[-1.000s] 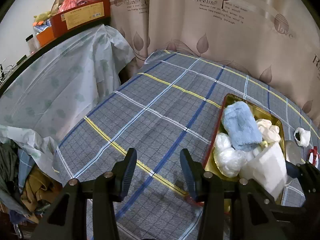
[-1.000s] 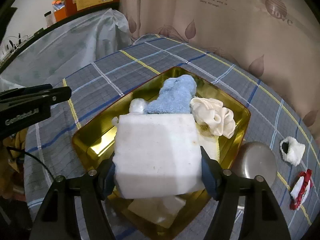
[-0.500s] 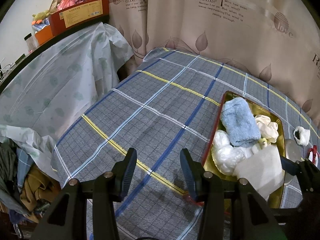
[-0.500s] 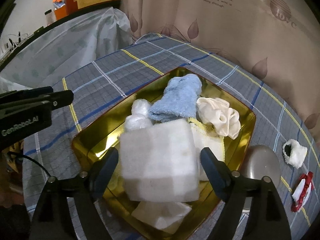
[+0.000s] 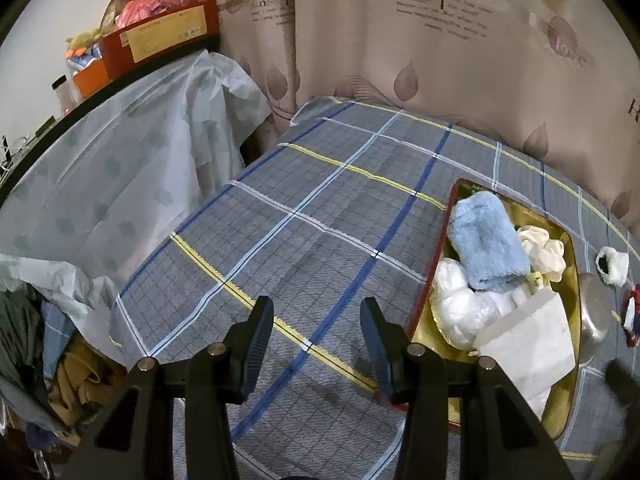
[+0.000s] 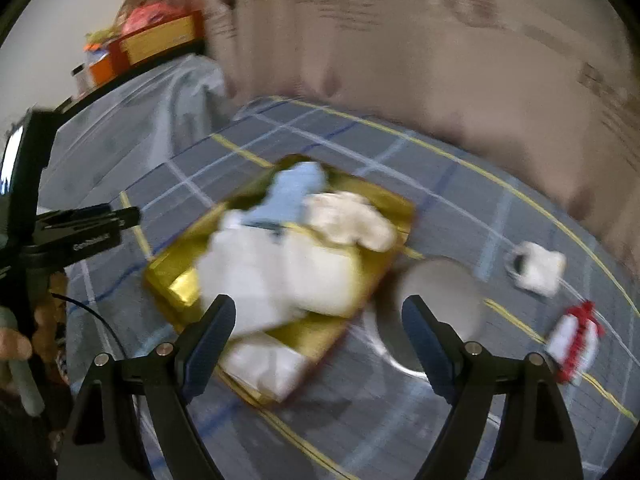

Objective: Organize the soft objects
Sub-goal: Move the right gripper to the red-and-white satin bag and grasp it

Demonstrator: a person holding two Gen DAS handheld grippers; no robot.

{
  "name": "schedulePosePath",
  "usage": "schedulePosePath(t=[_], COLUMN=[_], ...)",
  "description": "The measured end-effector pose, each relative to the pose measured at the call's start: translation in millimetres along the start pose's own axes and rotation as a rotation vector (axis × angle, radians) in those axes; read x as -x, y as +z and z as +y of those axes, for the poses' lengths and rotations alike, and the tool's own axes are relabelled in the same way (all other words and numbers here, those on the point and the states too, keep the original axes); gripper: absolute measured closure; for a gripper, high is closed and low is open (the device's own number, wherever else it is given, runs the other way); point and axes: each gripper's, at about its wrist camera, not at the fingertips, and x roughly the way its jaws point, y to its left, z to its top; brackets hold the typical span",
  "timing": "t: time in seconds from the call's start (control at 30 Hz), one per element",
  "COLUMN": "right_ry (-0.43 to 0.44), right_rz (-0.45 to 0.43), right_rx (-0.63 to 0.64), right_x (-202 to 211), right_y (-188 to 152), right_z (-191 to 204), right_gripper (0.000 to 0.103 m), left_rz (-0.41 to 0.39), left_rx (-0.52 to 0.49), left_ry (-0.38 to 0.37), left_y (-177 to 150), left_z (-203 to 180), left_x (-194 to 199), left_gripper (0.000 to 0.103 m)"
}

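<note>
Black fingers [image 5: 260, 344], blue pads, silver screws

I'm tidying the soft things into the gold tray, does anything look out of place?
Yes. The white foam block sits tilted atop the crowded gold tray, while a white fuzzy ring and a red-and-white item lie outside on the plaid cloth.

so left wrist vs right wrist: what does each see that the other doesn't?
Left wrist only: the open left claw over bare plaid cloth, and a heap of clothes at the lower left. Right wrist only: the open, empty right claw, its jaws having just been opening. Both: the gold tray holding the white foam block, blue fluffy towel and cream scrunchie; sharp from the left, blurred from the right.
</note>
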Motion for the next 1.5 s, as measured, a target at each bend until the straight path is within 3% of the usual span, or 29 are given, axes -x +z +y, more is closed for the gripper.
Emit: schedulePosePath(t=[0.33,0.6,0.9,1.3,1.5], right_ry=[-0.245,-0.328,-0.308,-0.246,-0.17], right_rz=[-0.003,0.103,0.142,0.156,0.102], right_rx=[-0.202,-0.31,-0.35,-0.345,-0.331], right_x=[47.3,8.9,-38.8,-74.1,-71.4], right_y=[-34.2,-61.5,-68.3,-64.1,-74.2], right_z=[-148.1,-236.3,-271.6,-292.4,-290.9], right_gripper=[0.017,0.016,0.016,0.016,0.038], left_rz=[-0.01,-0.004,0.004,0.003,-0.006], left_rx=[-0.049,-0.094,-0.11,-0.238,-0.324], left_ry=[0.017,0.05,0.058,0.034,-0.041], left_y=[-4.5,-9.8,-10.6,-6.0,-3.4], left_z=[-12.6,-20.6,-22.9,-70.1,-119.2], left_x=[0.5,-5.0,-4.7,12.0,21.1], left_gripper=[0.057,0.057,0.057,0.057,0.057])
